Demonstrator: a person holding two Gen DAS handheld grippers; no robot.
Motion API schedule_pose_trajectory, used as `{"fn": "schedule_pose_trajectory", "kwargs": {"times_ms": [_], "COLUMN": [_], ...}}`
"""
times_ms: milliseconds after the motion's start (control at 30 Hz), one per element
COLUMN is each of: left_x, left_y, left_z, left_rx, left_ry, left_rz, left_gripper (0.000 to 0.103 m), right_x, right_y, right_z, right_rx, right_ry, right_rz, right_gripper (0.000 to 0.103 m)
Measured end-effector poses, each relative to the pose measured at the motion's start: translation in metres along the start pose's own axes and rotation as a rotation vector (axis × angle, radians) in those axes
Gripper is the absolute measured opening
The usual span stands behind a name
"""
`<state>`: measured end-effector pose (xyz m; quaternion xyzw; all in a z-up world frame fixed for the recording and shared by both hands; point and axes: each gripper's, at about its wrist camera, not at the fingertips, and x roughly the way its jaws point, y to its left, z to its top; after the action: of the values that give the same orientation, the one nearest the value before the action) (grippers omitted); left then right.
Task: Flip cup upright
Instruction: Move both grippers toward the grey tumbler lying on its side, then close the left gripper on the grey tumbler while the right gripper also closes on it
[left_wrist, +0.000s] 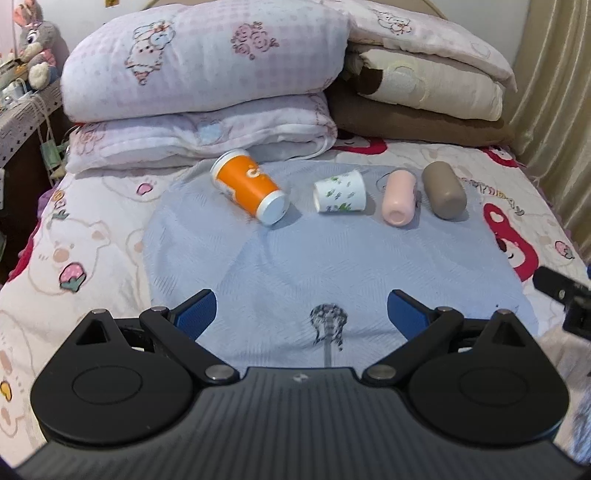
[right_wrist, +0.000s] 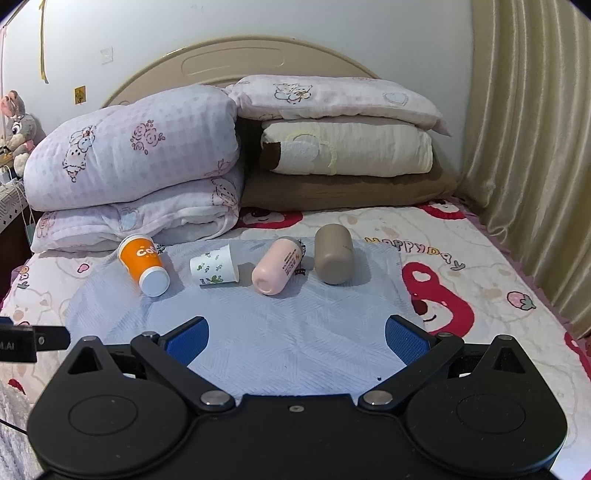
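Both tools hang wide and empty over the blue cloth (right_wrist: 258, 332), left tool (left_wrist: 301, 314) and right tool (right_wrist: 297, 336) side by side. Ahead, four cups lie on their sides in a row, bases toward us. The brown cup (right_wrist: 334, 260) sits nearest the right tool, the orange cup (left_wrist: 249, 186) nearest the left.

Four cups lie on their sides in a row on a cloth (right_wrist: 258, 343) spread over the bed (right_wrist: 498, 280): from left, a tall paper cup (right_wrist: 142, 264), a small paper cup (right_wrist: 214, 269), a bottle-shaped cup (right_wrist: 275, 271), a rounded cup (right_wrist: 332, 254). Stacked pillows (right_wrist: 140, 155) lie behind them.
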<state>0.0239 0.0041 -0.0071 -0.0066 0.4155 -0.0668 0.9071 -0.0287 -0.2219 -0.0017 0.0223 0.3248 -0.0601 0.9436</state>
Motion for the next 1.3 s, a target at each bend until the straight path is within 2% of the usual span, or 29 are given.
{"fn": "schedule_pose_trajectory", "kwargs": {"times_ms": [167,233,300,400,467,533,667,733,900,1000,1133,1267,1300], "left_x": [0.007,0.014,0.022,0.035,0.047,0.062,0.098,0.118,0.171,0.205,0.238,0.268,0.277], "left_y": [-0.013,-0.017,-0.024,-0.045,-0.062,-0.078,-0.098,-0.108,-0.138,-0.153,-0.174,-0.187,-0.189], "left_z": [0.033,0.047,0.062,0.082,0.093,0.104,0.125,0.136,0.157,0.165,0.169,0.172,0.174], "left_rx": [0.023,0.002,-0.003,0.053,0.114,0.156,0.137,0.130,0.153,0.132,0.143,0.123,0.108], "left_ry": [-0.020,-0.010,-0.013,-0.036,-0.051,-0.054,-0.077,-0.082,-0.063,-0.025,0.004,0.050,0.066], "left_rz": [-0.018,-0.049,-0.083,-0.092,-0.083,-0.104,-0.162,-0.192,-0.215,-0.280,-0.375,-0.421,-0.427], "left_gripper": [0.100,0.100,0.100,0.100,0.100,0.100,0.100,0.100,0.097,0.096,0.093,0.092,0.089], "right_x": [0.003,0.007,0.017,0.041,0.065,0.096,0.156,0.180,0.237,0.258,0.281,0.303,0.307], "right_y": [-0.017,-0.029,-0.046,-0.070,-0.079,-0.086,-0.098,-0.107,-0.127,-0.127,-0.121,-0.122,-0.123], "right_z": [0.013,0.022,0.034,0.048,0.059,0.071,0.084,0.086,0.089,0.086,0.081,0.078,0.078], "right_rx": [0.019,0.036,0.076,0.136,0.113,0.088,0.068,0.078,0.161,0.155,0.126,0.107,0.096], "right_ry": [-0.033,-0.045,-0.029,-0.027,0.039,0.104,0.233,0.255,0.318,0.309,0.251,0.239,0.233], "right_rz": [0.058,0.113,0.210,0.296,0.321,0.310,0.305,0.301,0.301,0.291,0.309,0.286,0.278], "right_gripper": [0.103,0.103,0.103,0.103,0.103,0.102,0.093,0.092,0.083,0.081,0.077,0.078,0.078]}}
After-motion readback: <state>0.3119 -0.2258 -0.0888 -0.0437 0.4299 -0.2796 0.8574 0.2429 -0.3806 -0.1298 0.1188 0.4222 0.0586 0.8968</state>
